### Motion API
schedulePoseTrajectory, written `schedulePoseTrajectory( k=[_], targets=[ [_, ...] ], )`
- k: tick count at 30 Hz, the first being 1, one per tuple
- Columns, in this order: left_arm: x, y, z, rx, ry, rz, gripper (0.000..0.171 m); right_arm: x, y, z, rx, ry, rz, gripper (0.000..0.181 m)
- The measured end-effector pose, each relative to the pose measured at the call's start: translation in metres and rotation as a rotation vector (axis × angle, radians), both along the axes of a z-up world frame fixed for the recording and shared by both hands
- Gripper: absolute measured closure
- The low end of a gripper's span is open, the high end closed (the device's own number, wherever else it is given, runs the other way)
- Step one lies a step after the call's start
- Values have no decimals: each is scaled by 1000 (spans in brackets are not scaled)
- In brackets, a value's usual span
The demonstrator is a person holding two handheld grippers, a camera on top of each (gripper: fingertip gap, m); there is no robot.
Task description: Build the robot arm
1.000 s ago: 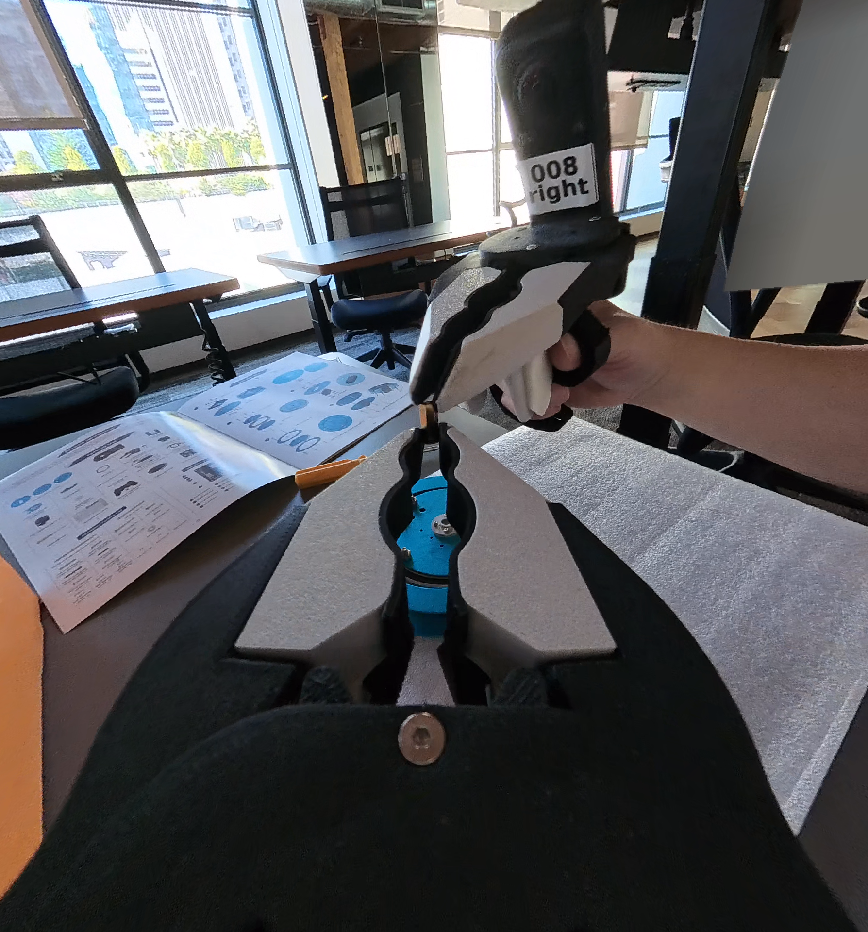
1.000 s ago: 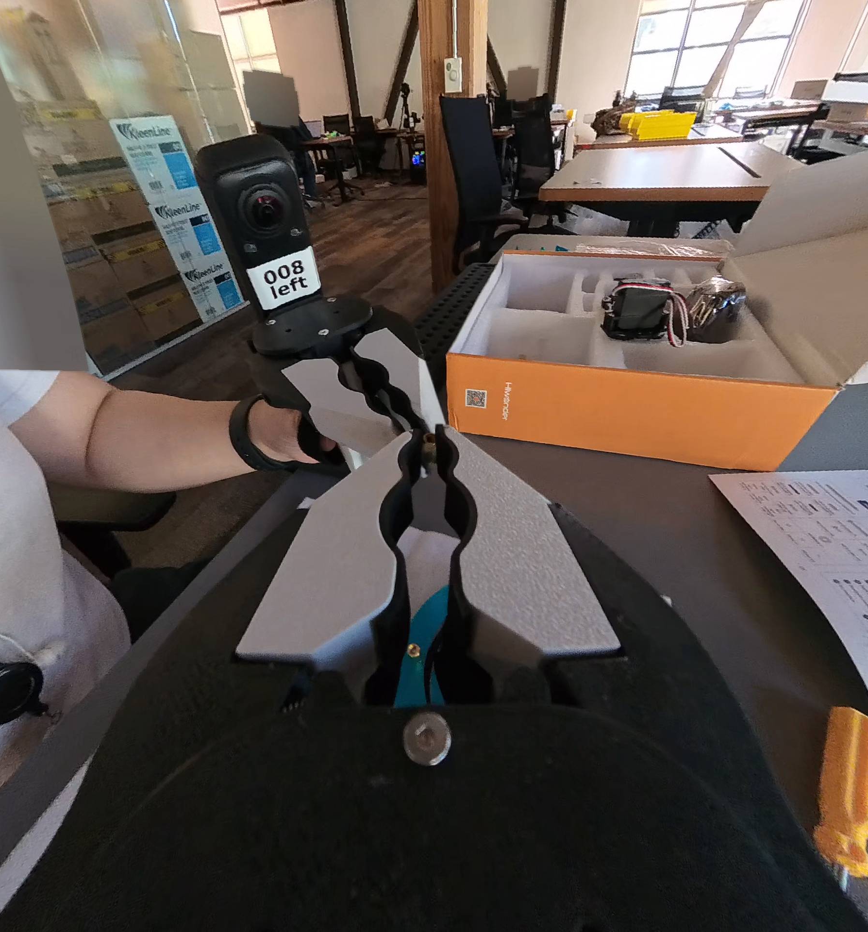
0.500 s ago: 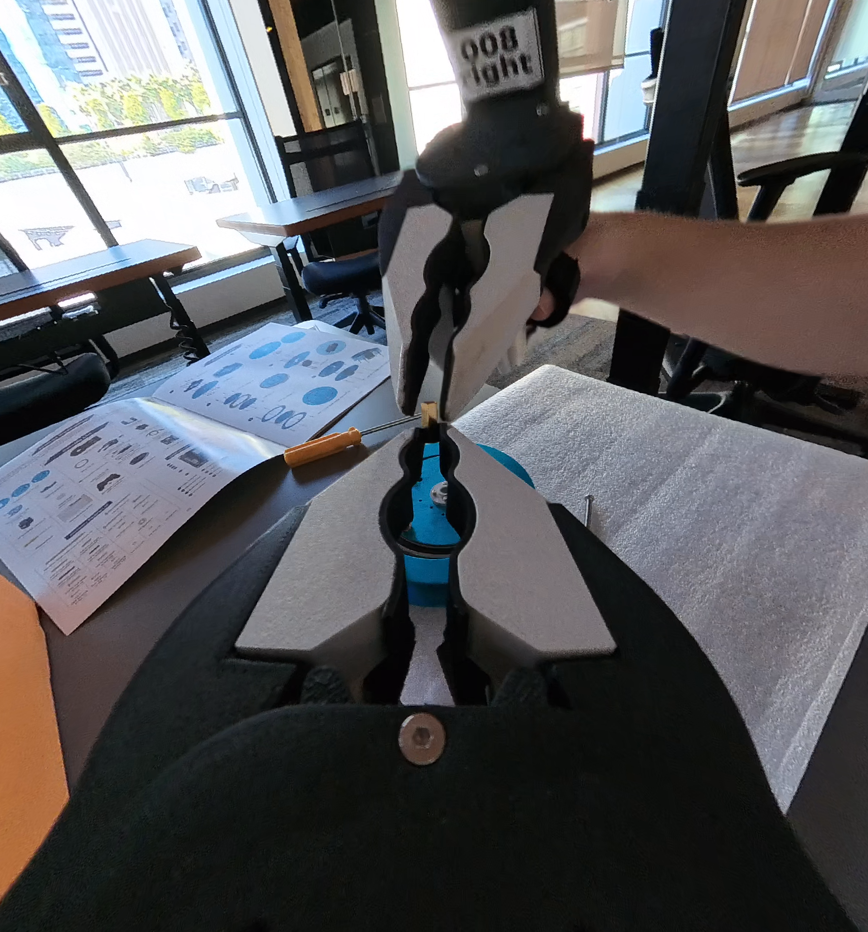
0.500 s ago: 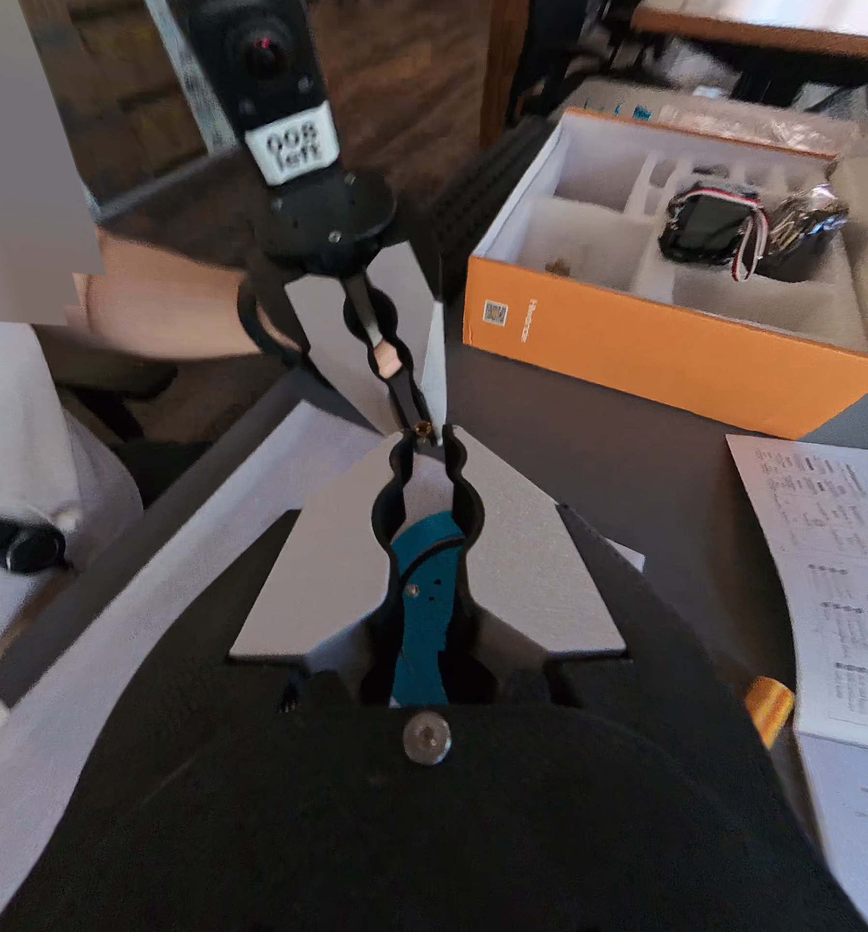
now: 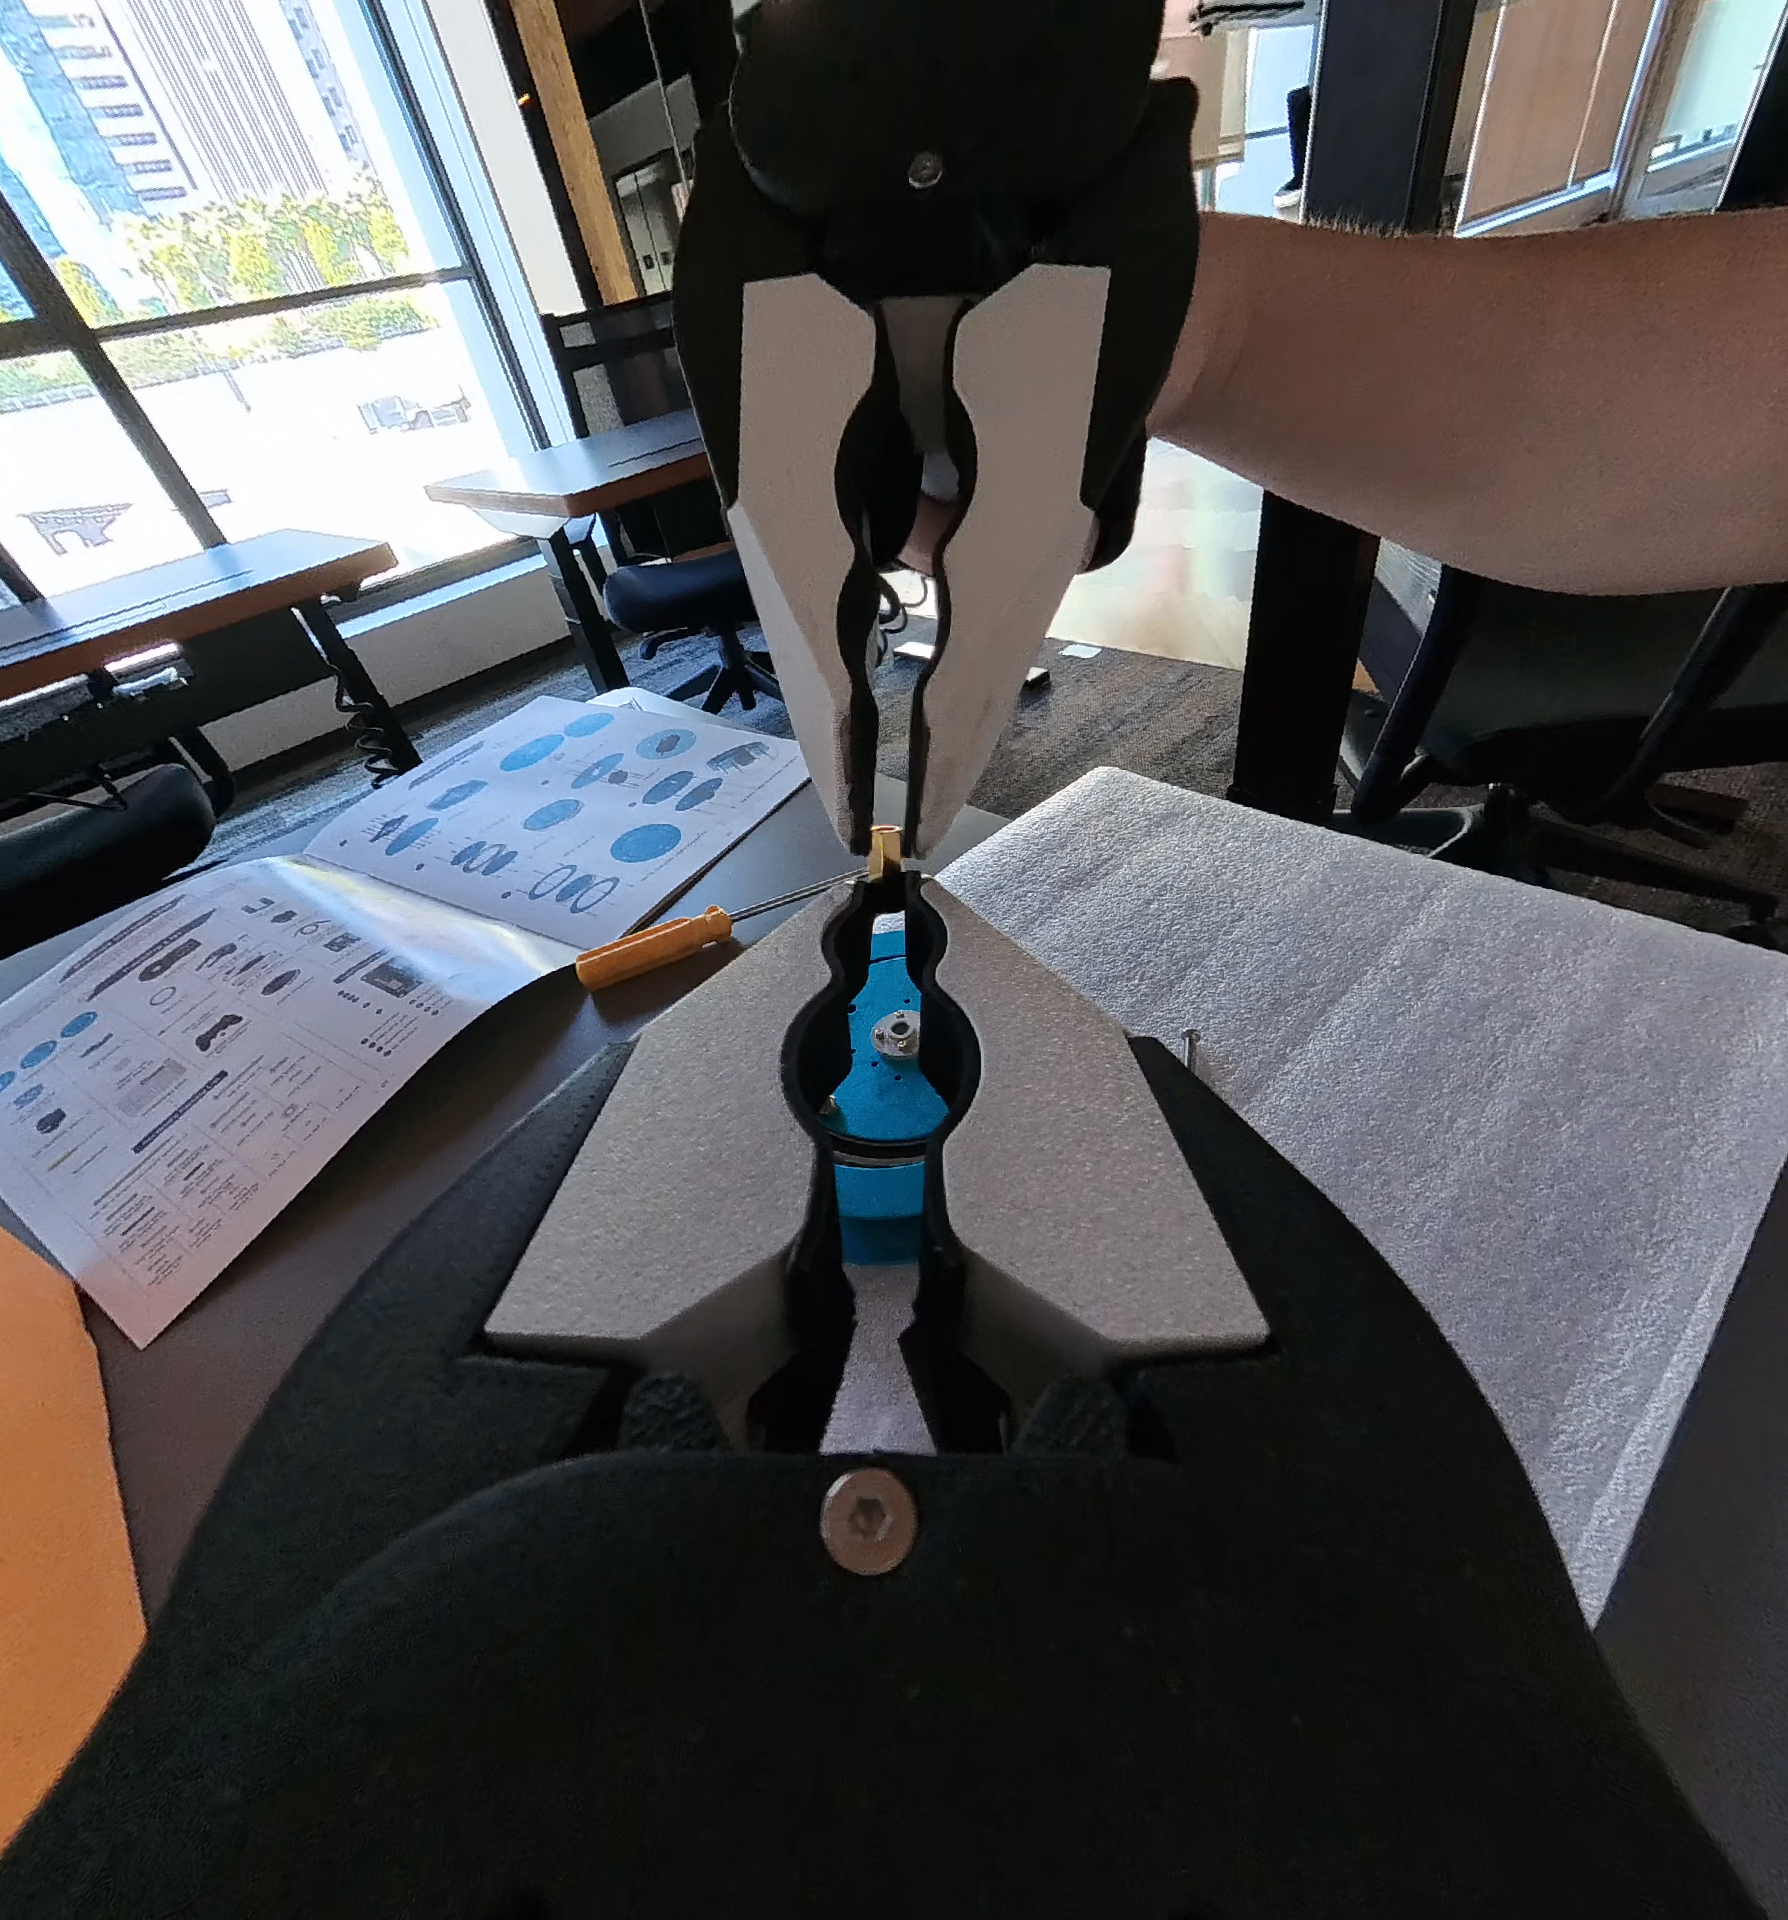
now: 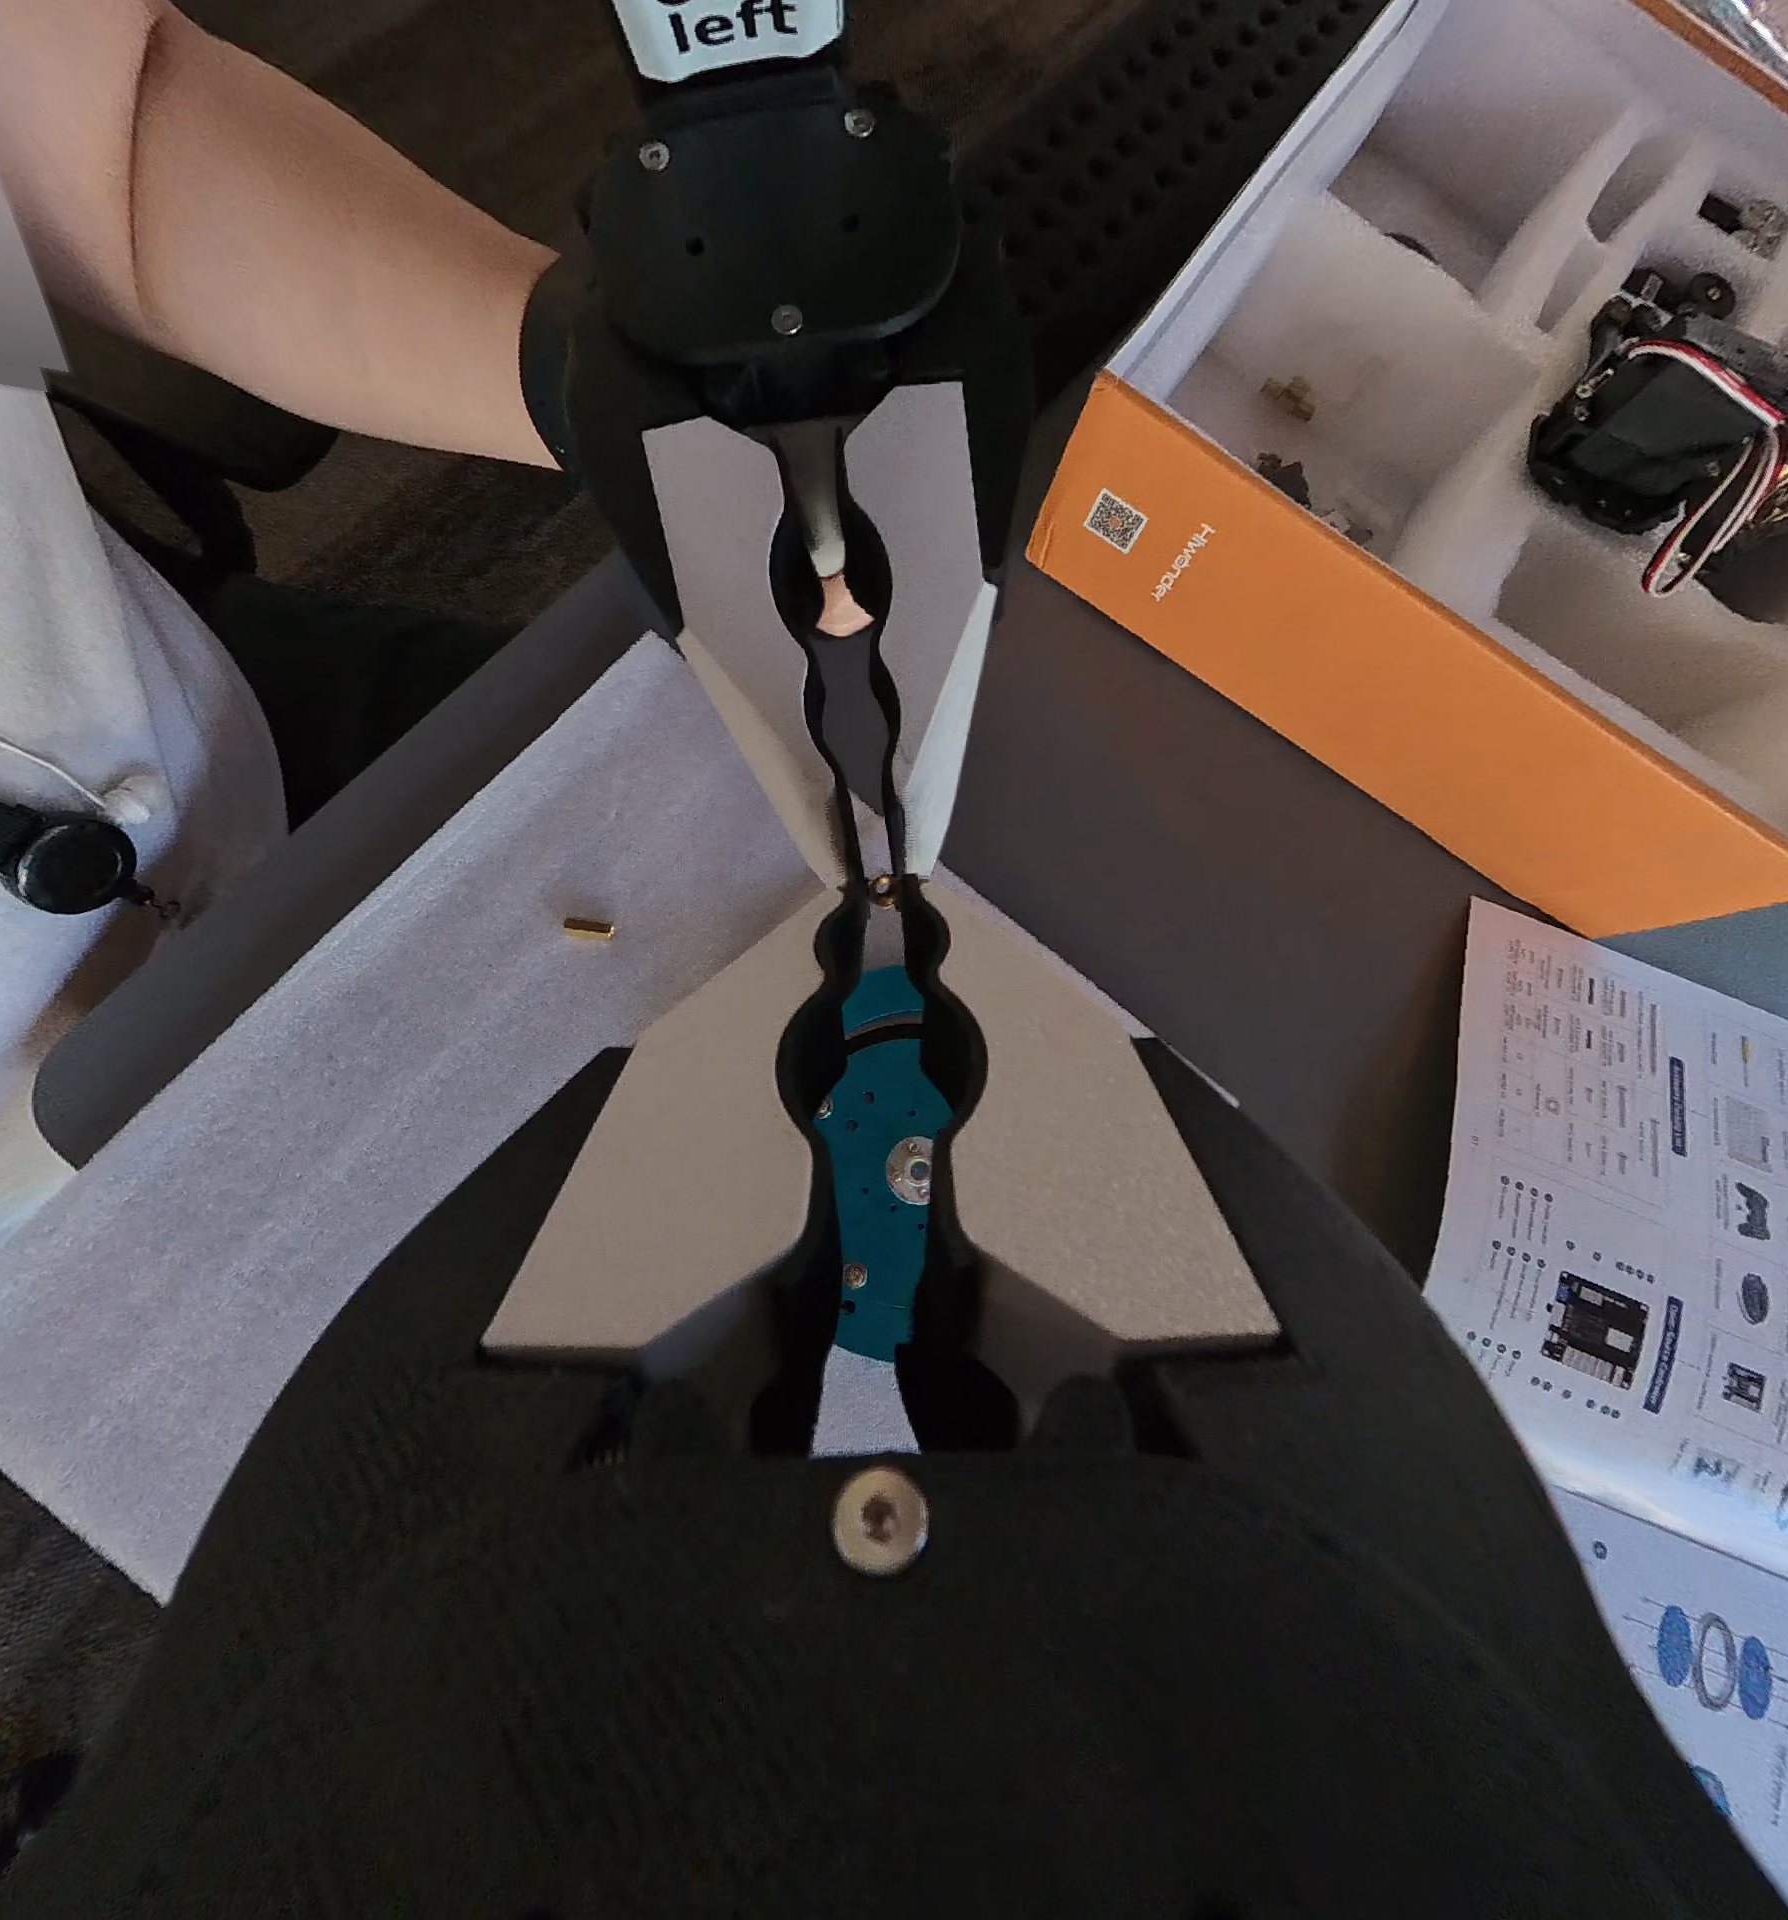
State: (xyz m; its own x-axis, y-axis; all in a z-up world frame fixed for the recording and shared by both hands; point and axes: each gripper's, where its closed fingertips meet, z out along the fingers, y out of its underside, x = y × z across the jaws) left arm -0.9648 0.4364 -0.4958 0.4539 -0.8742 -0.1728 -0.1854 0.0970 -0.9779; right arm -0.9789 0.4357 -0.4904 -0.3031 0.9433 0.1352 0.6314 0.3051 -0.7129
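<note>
My left gripper (image 5: 882,885) and my right gripper (image 6: 879,906) meet tip to tip. Both are shut on one small brass standoff (image 5: 882,847), each pinching an end. In the left wrist view the right gripper (image 5: 885,821) comes down steeply from above. In the right wrist view the left gripper (image 6: 874,862) points in from the top, and the standoff (image 6: 882,888) shows between the tips. Below them a blue round plate (image 5: 885,1049) with a metal hub lies on a white foam sheet (image 5: 1389,1039). It also shows in the right wrist view (image 6: 874,1143), partly hidden by the fingers.
A second brass standoff (image 6: 589,928) and a small screw (image 5: 1191,1039) lie on the foam. An orange-handled screwdriver (image 5: 651,945) lies beside an open manual (image 5: 246,1018). An open orange box (image 6: 1389,675) holds a black servo (image 6: 1648,436). A person's arms hold both grippers. The tips of both grippers are at nearly the same place. My left tips are roughly 20 centimeters from the orange-handled screwdriver (image 5: 651,945).
The right gripper has tipped from nearly level to pointing steeply down over the blue plate. Both grippers stay pinched tip to tip on the brass standoff.
</note>
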Motion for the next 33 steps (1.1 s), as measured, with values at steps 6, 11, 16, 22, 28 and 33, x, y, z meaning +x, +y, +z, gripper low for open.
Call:
schedulePoseTrajectory(
  k=[6,11,16,22,28,33],
  targets=[
    [-2,-1,-1,-2,4,8,167,-2,-1,-2,6,-13,-8,176],
    [-9,2,1,-11,-26,43,156,-5,7,-3,64,-42,-3,176],
    [-20,14,-36,-208,85,92,138,3,31,-41,169,-240,54,177],
    [-19,28,-75,-338,221,146,146,2,45,-74,209,-366,107,177],
    [-18,41,-95,-362,297,171,147,-1,46,-80,235,-395,134,177],
    [-17,43,-93,-331,282,181,150,-2,48,-84,239,-408,144,177]
  ],
)
